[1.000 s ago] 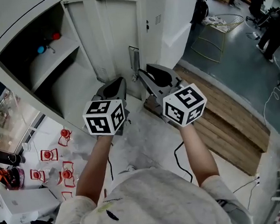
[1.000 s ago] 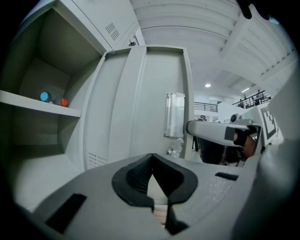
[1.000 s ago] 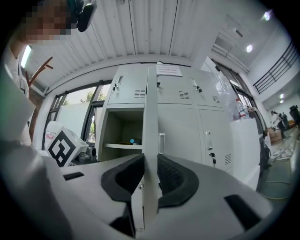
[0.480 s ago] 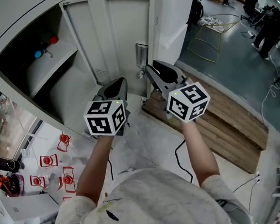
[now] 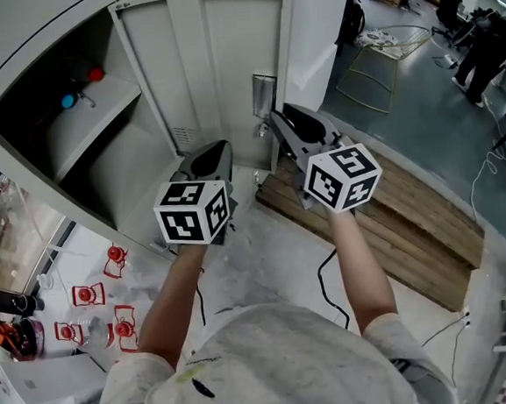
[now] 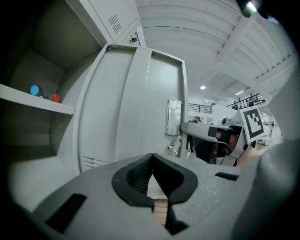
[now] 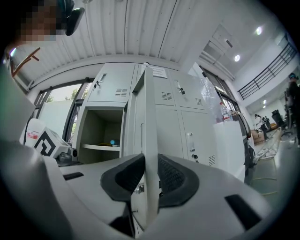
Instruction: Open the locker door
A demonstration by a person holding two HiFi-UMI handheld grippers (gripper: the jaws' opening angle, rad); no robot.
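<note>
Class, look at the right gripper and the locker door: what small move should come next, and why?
Probably swing the edge a little further from the opening. The right gripper is clamped on the free edge of the locker door, which stands about square to the locker front: the shelf shows, but the door is not fully back. The left gripper is shut and empty.

One locker door; one shelf; one blue round thing, one red round thing; two tongs: left tongs, right tongs.
</note>
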